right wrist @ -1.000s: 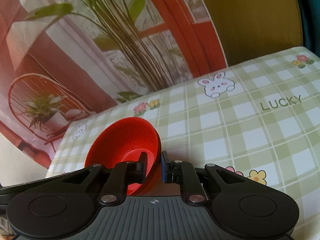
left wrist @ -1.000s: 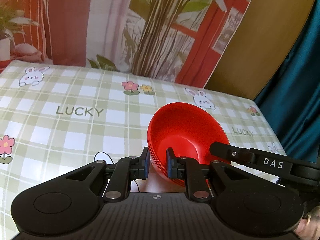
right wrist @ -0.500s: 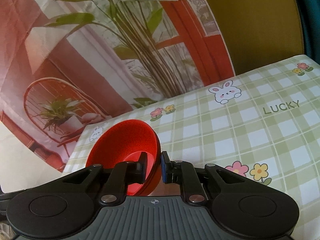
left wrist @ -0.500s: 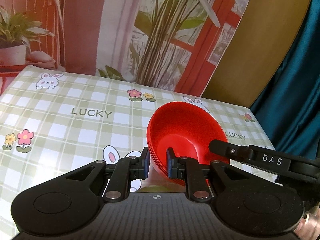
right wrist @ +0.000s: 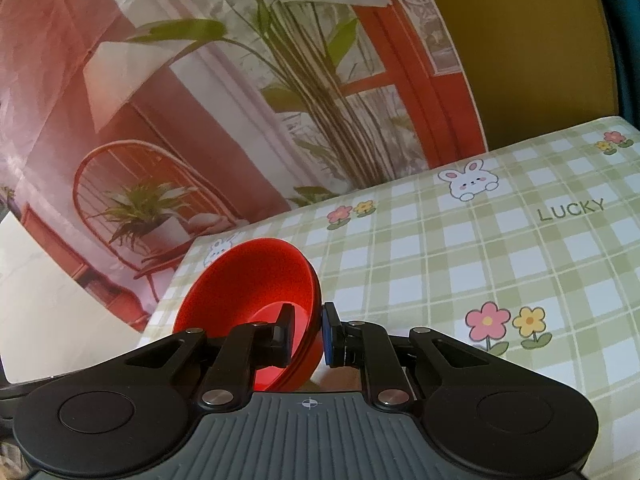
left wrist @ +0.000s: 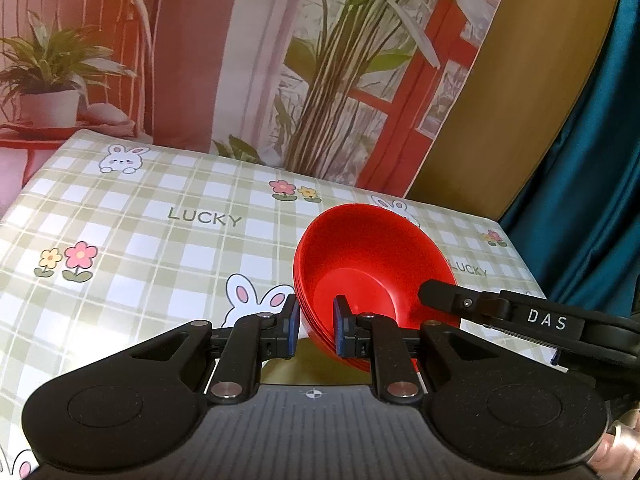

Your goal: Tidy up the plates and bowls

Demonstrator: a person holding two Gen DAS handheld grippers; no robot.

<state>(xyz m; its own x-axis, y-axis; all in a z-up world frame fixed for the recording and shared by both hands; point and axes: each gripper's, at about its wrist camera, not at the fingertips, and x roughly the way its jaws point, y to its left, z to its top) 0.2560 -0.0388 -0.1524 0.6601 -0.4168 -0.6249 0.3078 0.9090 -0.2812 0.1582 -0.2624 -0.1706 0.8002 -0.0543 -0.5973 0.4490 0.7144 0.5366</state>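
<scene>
A stack of red bowls point(left wrist: 372, 264) is held tilted above the checked tablecloth point(left wrist: 160, 248). My left gripper point(left wrist: 316, 330) is shut on its left rim, one finger inside and one outside. The right gripper's finger point(left wrist: 480, 308) reaches in from the right and touches the opposite rim. In the right wrist view the red bowls point(right wrist: 248, 280) sit at lower left, and my right gripper point(right wrist: 308, 332) is shut on their right rim.
The green-and-white tablecloth point(right wrist: 480, 264) with bunnies, flowers and "LUCKY" prints covers the table. A printed backdrop point(left wrist: 280, 60) of plants and a red door stands behind the far edge. A teal curtain point(left wrist: 592, 160) hangs at the right.
Both grippers have risen and tilted with the bowls still held between them. More of the table and its far edge shows in both views now.
</scene>
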